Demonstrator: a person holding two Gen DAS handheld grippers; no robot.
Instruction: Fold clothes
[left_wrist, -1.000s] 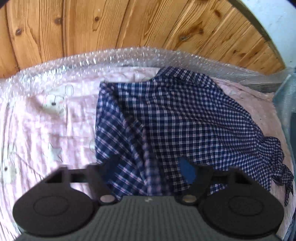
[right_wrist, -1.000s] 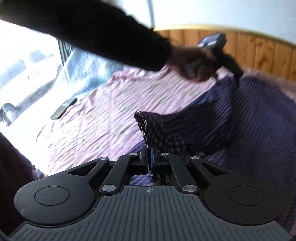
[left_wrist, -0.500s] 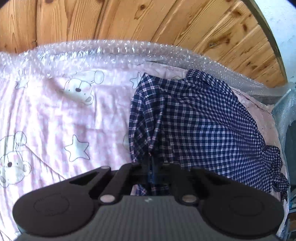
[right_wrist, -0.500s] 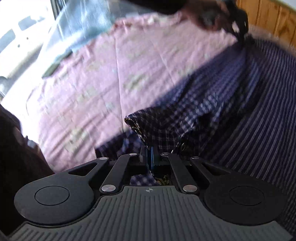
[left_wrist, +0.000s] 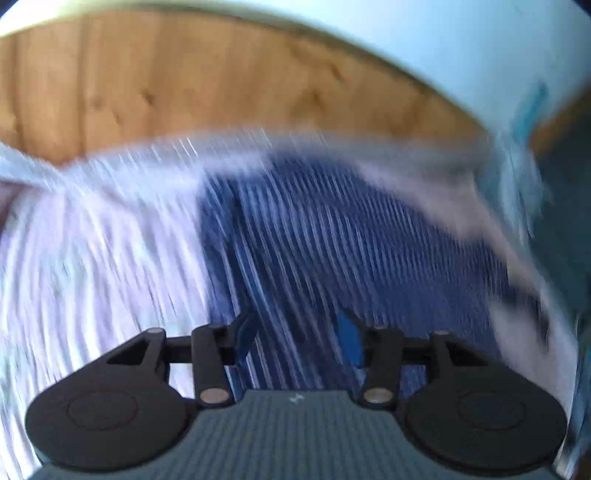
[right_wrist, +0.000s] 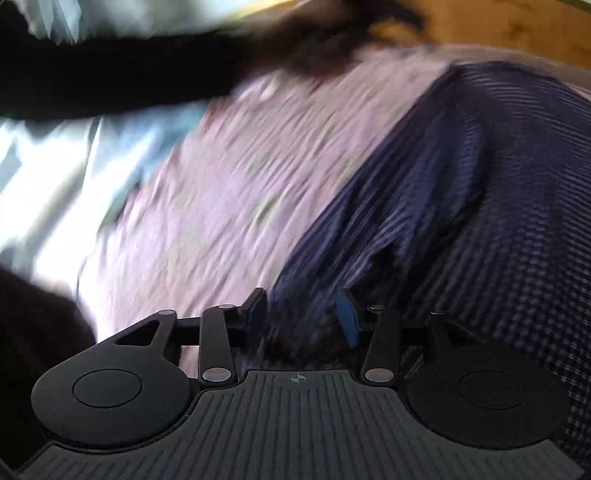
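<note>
A pink sheet (right_wrist: 236, 192) covers the bed, with the blue checked shirt (left_wrist: 332, 251) lying on it.

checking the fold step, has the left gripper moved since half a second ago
Yes. The left gripper has backed away and tilted up: the wood wall now fills more of its view above the shirt, and its jaws now stand open.

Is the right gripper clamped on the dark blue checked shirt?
No, the right gripper stands open, blue pads apart, over the dark blue checked shirt.
</note>
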